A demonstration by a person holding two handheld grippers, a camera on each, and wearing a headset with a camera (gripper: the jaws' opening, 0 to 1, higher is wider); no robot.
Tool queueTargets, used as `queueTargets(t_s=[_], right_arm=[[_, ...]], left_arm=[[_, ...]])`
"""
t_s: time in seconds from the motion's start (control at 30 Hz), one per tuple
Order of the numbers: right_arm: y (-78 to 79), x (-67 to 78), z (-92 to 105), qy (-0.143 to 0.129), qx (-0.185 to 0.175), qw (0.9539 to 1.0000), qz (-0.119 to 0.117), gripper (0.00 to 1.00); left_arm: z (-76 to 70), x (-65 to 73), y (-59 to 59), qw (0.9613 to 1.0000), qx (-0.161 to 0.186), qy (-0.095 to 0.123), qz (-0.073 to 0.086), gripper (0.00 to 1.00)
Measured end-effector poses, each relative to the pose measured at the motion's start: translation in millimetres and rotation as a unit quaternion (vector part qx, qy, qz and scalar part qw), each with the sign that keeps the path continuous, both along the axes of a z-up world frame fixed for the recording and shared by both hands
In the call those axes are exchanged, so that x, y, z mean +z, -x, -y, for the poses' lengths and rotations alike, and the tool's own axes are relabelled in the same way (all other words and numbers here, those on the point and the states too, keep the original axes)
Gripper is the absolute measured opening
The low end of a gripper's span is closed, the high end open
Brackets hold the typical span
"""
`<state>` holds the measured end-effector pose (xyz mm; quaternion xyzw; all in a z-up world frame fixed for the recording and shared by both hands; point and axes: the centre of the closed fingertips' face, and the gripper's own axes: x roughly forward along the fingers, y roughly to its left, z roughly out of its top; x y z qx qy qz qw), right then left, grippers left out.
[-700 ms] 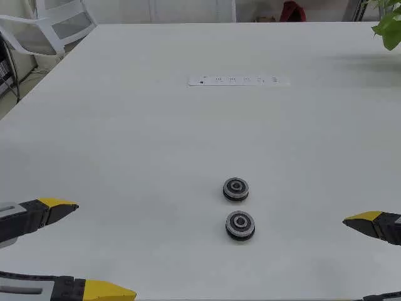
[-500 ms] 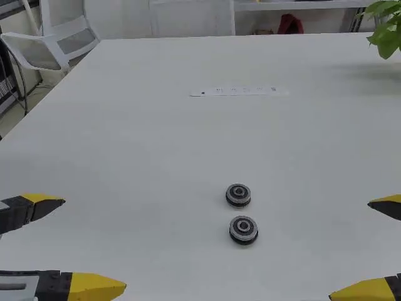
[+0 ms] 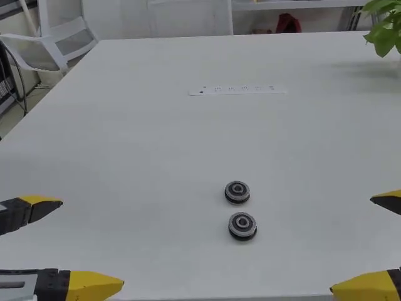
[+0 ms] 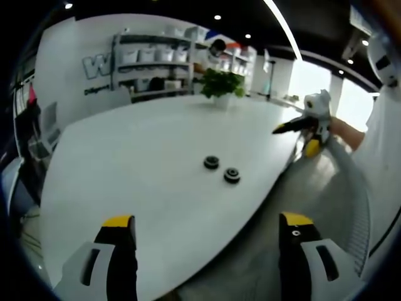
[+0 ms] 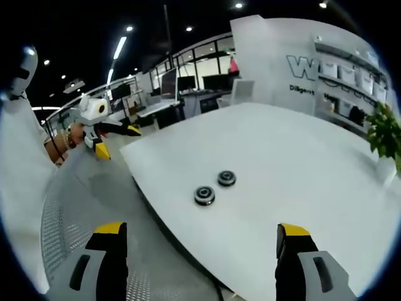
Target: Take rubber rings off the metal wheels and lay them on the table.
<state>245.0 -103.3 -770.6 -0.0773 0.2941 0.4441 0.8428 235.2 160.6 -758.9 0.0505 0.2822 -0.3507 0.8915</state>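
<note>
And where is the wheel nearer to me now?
In the head view, the nearer wheel lies on the table, right of centre, just below the second wheel.

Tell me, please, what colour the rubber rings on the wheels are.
Black rings around grey metal wheels; the head view shows them best.

The left claw [image 4: 207,220] rises from the bottom with its 2 yellow-tipped jaws spread wide, nothing between them. Ahead on the white surface [image 4: 138,157] sit 2 metal wheels [image 4: 212,162], close together but apart (both near the surface's right edge). At the right the right claw [image 4: 297,138] hangs past that edge, and a potted plant [image 4: 219,83] stands at the far end.
</note>
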Motion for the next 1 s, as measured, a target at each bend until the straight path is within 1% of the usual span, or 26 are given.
queueTargets(t_s=[0.1, 0.2, 0.27, 0.33, 0.43, 0.57, 0.83, 0.93, 1.0], right_arm=[[2.4, -2.0, 0.9, 0.003, 0.001, 1.0, -0.003, 0.99], [2.0, -1.5, 2.0, -0.003, -0.006, 1.0, -0.005, 0.99], [1.3, -0.9, 3.7, -0.003, -0.012, 0.9999, -0.006, 0.99], [1.5, 0.4, 4.1, -0.005, -0.013, 0.9999, -0.003, 0.99], [1.6, 0.9, 5.1, -0.006, -0.017, 0.9998, -0.005, 0.99], [1.3, 1.5, 6.5, -0.004, -0.018, 0.9998, -0.004, 0.99], [0.9, 2.5, 8.4, -0.008, -0.023, 0.9997, -0.004, 0.99], [0.2, 3.2, 8.7, -0.012, -0.025, 0.9996, -0.002, 0.99], [0.1, 3.0, 8.7, -0.019, -0.028, 0.9994, -0.005, 0.99]], left_arm=[[1.4, 0.2, 0.9, 1.0, -0.003, 0.001, 0.001, 0.96], [2.6, -0.7, 2.1, 1.0, -0.007, -0.001, -0.004, 0.95], [4.0, -0.7, 3.0, 0.9999, -0.009, 0.003, -0.006, 0.95], [4.6, -0.4, 3.8, 0.9999, -0.011, 0.003, -0.005, 0.96], [4.7, 1.0, 4.0, 0.9999, -0.011, 0.003, -0.002, 0.96], [4.8, 3.8, 3.7, 0.9999, -0.009, 0.01, 0.0, 0.95], [3.6, 1.6, 6.3, 1.0, -0.009, 0.001, -0.002, 0.95], [2.5, 3.2, 6.7, 1.0, -0.005, 0.003, -0.001, 0.95], [2.1, 4.3, 6.8, 1.0, -0.004, 0.006, -0.001, 0.95]])
